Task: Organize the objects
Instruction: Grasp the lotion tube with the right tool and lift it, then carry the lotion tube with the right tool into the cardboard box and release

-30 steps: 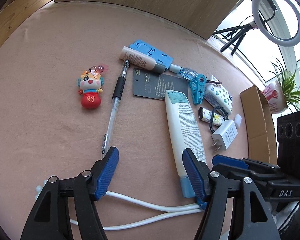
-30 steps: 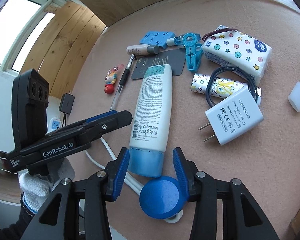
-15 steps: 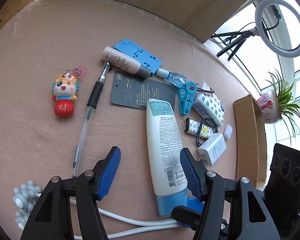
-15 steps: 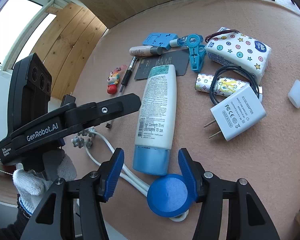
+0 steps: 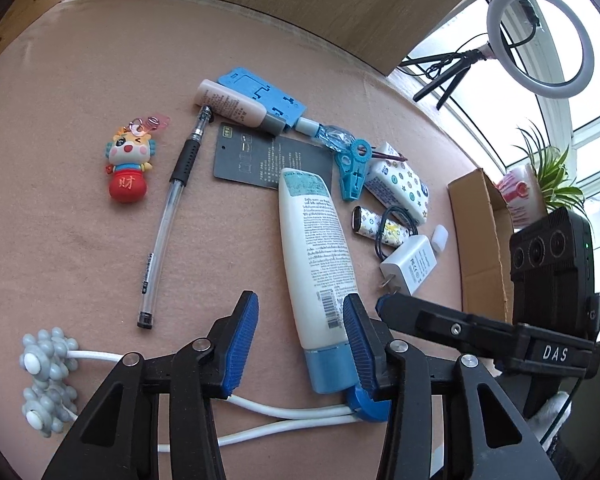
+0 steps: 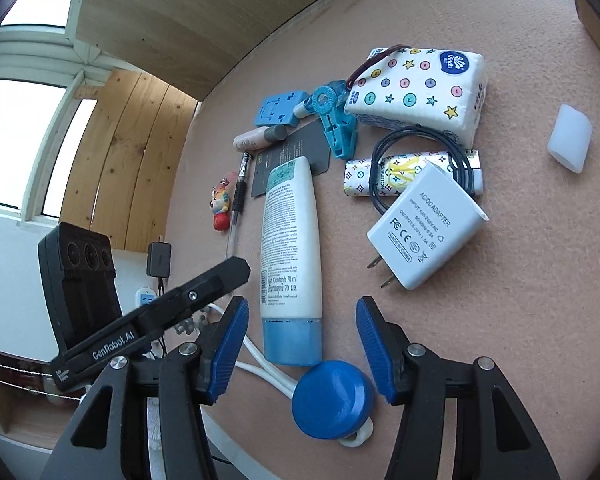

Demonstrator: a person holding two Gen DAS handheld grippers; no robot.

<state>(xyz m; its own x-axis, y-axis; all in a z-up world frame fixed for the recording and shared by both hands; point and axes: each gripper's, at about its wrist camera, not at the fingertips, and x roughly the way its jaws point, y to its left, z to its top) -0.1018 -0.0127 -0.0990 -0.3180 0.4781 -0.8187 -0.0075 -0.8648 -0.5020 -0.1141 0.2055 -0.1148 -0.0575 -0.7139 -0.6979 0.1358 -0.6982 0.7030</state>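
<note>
Pink felt covers the table (image 5: pixel 80 60), backed by wooden panels and bright windows, with a ring light at the upper right of the left view. Small things lie in a loose cluster at the centre of both frames: a white tube (image 5: pixel 314 248) with a blue cap, a pen (image 5: pixel 168 216), a toy figure (image 5: pixel 129 168), a dark card (image 5: pixel 260 156), a blue clip (image 5: pixel 350 170), a tissue pack (image 6: pixel 420 88), a charger plug (image 6: pixel 424 226) and a coiled cable (image 6: pixel 416 160). At the bottom of the left view the left gripper (image 5: pixel 298 344) has its jaws closing around the tube's cap end; the right pad looks to touch the tube, while the left pad stands clear, so nothing is clamped yet. The right gripper (image 6: pixel 300 344), at the bottom of its own view, is apart and empty, with the tube's cap and a round blue disc (image 6: pixel 332 398) on a white cord between its open jaws. The step in hand seems to be picking up the tube. Next, the left jaws need to close squarely on it before lifting, while the right gripper keeps out of the way.
</note>
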